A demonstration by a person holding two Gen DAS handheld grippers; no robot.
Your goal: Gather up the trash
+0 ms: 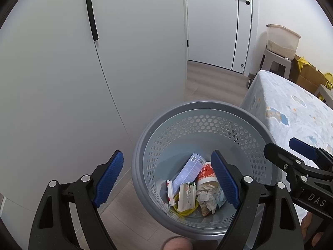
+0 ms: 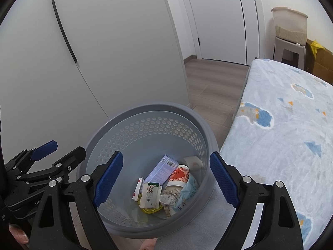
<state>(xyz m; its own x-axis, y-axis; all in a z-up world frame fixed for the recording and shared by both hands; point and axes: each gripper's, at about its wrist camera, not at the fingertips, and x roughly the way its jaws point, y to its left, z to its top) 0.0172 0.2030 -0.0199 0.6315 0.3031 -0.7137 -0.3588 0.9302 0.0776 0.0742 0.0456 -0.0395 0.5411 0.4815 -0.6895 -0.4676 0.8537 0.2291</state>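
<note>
Both grippers hung over the grey bin (image 1: 143, 141), left gripper (image 1: 172, 179) and right gripper (image 2: 166, 179) jaws wide apart, empty. Trash (image 2: 164, 185) sat in the bin bottom, beside the bed (image 2: 281, 125).

Basket (image 2: 116, 125) on floor between wardrobe (image 2: 114, 52) – left – and bed (image 2: 281, 125); trash (image 2: 164, 185) in basket.
</note>
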